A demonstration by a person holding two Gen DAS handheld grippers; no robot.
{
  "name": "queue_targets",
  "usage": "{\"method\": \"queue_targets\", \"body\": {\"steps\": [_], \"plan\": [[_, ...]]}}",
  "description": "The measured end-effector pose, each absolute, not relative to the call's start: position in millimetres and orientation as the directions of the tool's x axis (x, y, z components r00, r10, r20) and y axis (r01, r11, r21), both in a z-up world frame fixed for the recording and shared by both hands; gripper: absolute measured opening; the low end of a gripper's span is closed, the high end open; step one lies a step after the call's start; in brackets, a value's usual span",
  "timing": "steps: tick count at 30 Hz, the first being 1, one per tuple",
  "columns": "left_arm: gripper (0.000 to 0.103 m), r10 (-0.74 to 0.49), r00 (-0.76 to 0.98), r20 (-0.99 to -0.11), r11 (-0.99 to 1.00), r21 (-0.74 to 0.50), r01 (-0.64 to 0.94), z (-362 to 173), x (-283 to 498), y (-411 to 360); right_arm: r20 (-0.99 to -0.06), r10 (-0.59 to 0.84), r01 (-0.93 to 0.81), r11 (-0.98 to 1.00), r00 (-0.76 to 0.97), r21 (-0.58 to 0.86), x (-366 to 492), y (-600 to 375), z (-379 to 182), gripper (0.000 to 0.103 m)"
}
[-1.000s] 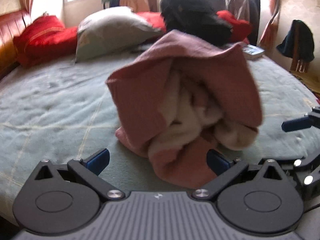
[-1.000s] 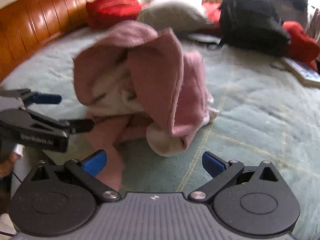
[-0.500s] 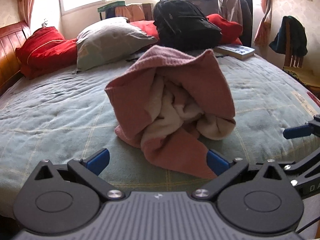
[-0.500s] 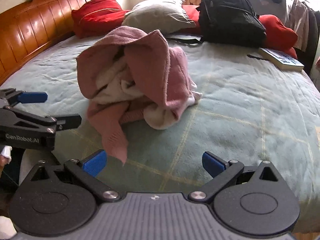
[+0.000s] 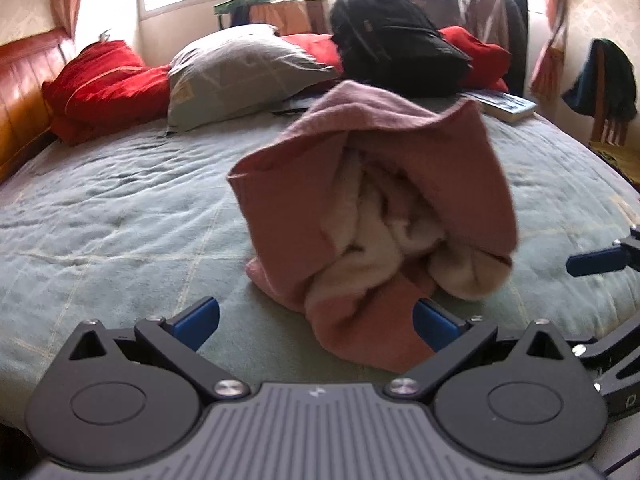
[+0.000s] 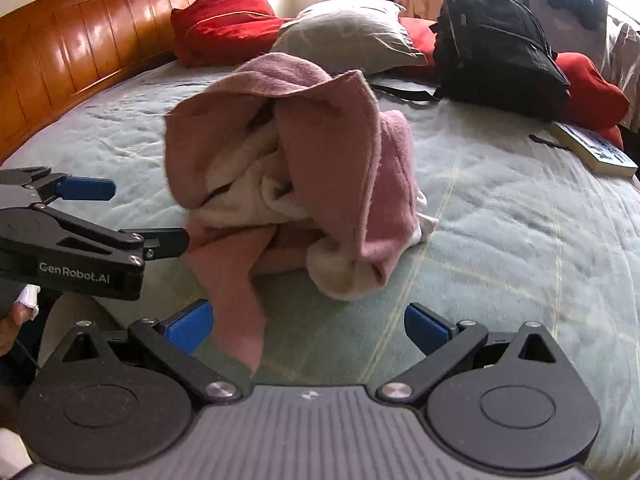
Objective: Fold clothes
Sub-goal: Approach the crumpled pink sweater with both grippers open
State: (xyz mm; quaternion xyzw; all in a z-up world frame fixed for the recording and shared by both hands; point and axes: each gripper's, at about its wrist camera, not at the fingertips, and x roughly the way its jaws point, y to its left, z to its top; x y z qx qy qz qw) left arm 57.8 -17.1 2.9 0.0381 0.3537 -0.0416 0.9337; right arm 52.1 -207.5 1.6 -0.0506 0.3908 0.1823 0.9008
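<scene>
Centrally on the pale green quilted bedspread point(image 5: 120, 232) sits a crumpled pink-and-cream terry garment point(image 5: 372, 216) – heaped, unfolded. Both the left gripper point(image 5: 316, 322) and right gripper point(image 6: 306, 326) (blue-padded fingers) stand spread wide, holding nothing – just short of its trailing pink edge.

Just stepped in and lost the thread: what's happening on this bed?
A person holds two grippers over a crumpled pink and cream garment heaped on the green quilt. The left gripper and right gripper both have jaws open, gripping nothing. Folding has not started; the garment is still bunched.
</scene>
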Motion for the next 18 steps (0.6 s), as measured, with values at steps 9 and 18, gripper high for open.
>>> {"method": "queue_targets", "body": {"steps": [9, 18], "plan": [[0.102, -0.027, 0.718, -0.696, 0.996, 0.043, 0.079, -10, 76, -16, -0.72, 0.318, -0.333, 0.934, 0.617, 0.128, 76, -223, -6, 0.103], [0.102, 0.013, 0.725, -0.688, 0.994, 0.084, 0.063, -3, 61, -24, -0.688, 0.338, -0.329, 0.932, 0.643, 0.151, 59, -230, -1, 0.103]]}}
